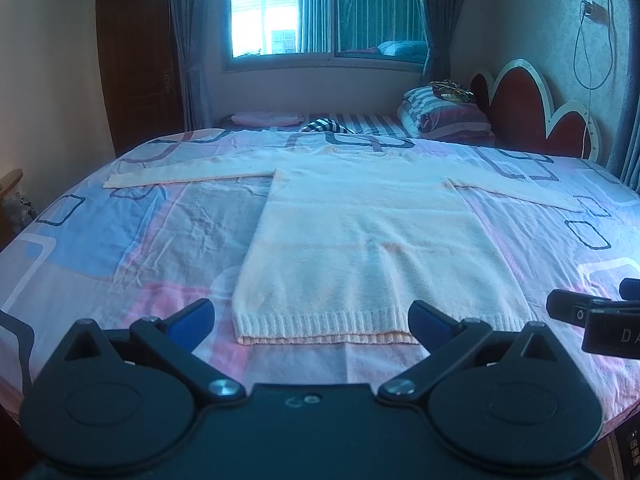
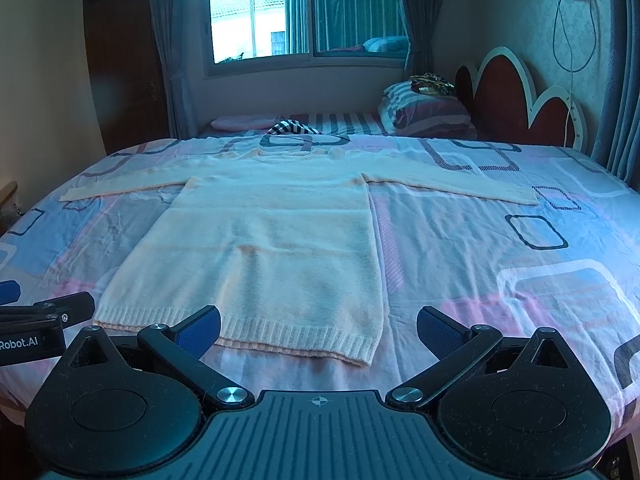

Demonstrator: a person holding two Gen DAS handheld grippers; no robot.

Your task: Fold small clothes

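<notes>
Sweater: a pale cream knit sweater (image 1: 360, 240) lies flat on the bed, sleeves stretched out to both sides, ribbed hem nearest the cameras, neck toward the far end
Left gripper: left gripper (image 1: 311, 318) hovers at the near edge of the bed, jaws spread wide, nothing between them; the hem sits in the gap between its blue pads (image 1: 192, 318), and I cannot tell whether they touch the knit
Right gripper: right gripper (image 2: 319, 326) also has its jaws spread wide and empty; the sweater's near right hem corner lies in the gap between the fingers, closer to the left pad
Grippers together: side by side, each showing at the edge of the other's view
Bed cover: a sheet (image 1: 120, 248) patterned with pink, blue and white rectangles, lightly creased, under the sweater
Far end: a striped pillow (image 2: 428, 112) beside a red and white scalloped headboard (image 2: 516, 96), a pink folded item (image 2: 240, 122) and a striped cloth (image 2: 294, 126) beyond the sweater's neck
Background: window (image 1: 324, 8) with grey curtains, dark wooden door (image 1: 136, 60) on the left, a cable (image 2: 572, 28) hanging on the right wall
Obstructions: nothing lies on top of the sweater
</notes>
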